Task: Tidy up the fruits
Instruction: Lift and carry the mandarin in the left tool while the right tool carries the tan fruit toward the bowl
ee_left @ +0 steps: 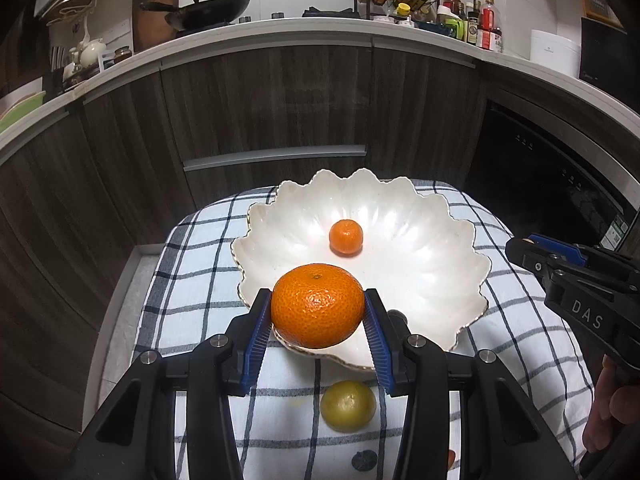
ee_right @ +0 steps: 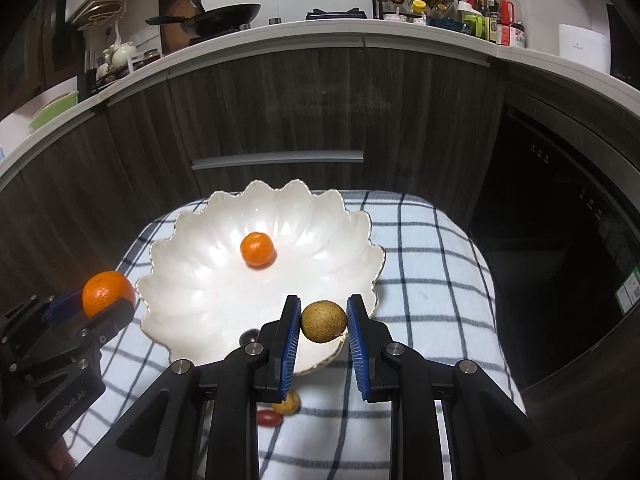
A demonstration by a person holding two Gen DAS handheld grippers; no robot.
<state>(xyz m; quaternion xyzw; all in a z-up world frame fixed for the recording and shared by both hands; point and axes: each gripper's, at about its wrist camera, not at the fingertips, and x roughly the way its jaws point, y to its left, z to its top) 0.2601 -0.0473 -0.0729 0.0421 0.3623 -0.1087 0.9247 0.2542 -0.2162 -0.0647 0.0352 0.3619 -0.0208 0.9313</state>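
A white scalloped bowl [ee_left: 420,268] [ee_right: 200,288] sits on a checked cloth and holds one small mandarin [ee_left: 346,237] [ee_right: 257,249]. My left gripper [ee_left: 318,316] is shut on a large orange mandarin [ee_left: 318,306] above the bowl's near rim; it also shows in the right wrist view [ee_right: 107,292]. My right gripper [ee_right: 323,320] is shut on a small brown round fruit [ee_right: 323,321] above the bowl's near right rim. In the left wrist view the right gripper [ee_left: 560,260] shows at the right edge. A yellow-green fruit [ee_left: 347,406] lies on the cloth in front of the bowl.
The blue-checked cloth [ee_left: 520,344] [ee_right: 432,280] covers a small table in front of dark wood cabinets. A dark round fruit [ee_right: 249,337] lies by the bowl's near edge. A red fruit [ee_right: 269,418] and a yellowish fruit [ee_right: 289,403] lie on the cloth under my right gripper.
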